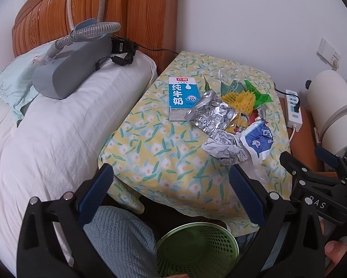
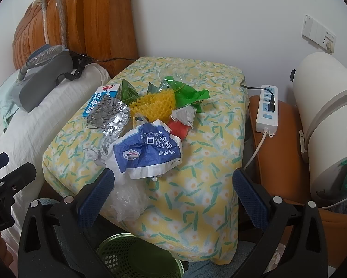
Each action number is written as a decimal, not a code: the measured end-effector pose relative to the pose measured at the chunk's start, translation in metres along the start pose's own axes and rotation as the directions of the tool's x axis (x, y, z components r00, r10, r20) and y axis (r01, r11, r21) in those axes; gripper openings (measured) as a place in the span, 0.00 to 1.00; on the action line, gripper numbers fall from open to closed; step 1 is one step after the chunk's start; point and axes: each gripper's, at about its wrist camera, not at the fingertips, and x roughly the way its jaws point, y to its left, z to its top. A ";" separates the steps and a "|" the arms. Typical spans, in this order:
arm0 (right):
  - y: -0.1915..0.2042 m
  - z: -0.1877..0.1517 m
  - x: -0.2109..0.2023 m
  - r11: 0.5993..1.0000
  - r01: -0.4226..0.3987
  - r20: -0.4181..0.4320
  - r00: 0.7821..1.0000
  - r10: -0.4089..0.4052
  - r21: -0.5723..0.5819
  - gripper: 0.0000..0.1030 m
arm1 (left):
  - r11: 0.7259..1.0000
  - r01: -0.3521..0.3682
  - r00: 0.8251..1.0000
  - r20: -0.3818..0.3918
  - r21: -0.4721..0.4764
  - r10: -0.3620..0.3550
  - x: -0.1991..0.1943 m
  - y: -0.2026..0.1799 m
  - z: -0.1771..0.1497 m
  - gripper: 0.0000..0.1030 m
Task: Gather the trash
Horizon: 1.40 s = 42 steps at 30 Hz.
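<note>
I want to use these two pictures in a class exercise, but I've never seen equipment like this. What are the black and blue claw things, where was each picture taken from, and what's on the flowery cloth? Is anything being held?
There is no robot here. A person holds a two-finger tool in each hand, and each tool carries a wide-angle camera looking forward along its fingers. One picture comes from the left gripper, the other from the right gripper. Both have their jaws open and hold nothing.

On the flowered cloth lies a pile of rubbish: a milk carton, foil pill packs, yellow foam netting, green wrappers, a blue mask packet and clear plastic. A green basket waits below, by the person's knee.
</note>
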 end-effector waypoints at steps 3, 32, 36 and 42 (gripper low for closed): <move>-0.001 -0.001 0.002 1.000 -0.001 -0.001 1.000 0.001 0.000 0.98 | 1.000 -0.002 1.000 -0.001 0.002 0.002 0.001 0.001 0.000 0.93; 0.022 -0.035 0.028 0.975 -0.220 -0.082 0.973 0.216 -0.039 0.98 | 0.997 0.064 0.998 -0.027 0.045 -0.063 0.035 0.026 -0.032 0.93; 0.022 -0.035 0.044 0.972 -0.233 -0.109 0.967 0.231 -0.003 0.81 | 0.997 0.070 0.997 -0.018 0.025 -0.069 0.032 0.032 -0.033 0.93; 0.020 -0.043 0.055 0.960 -0.281 -0.158 0.947 0.280 0.017 0.40 | 0.995 0.090 0.996 0.005 0.037 -0.091 0.026 0.028 -0.034 0.93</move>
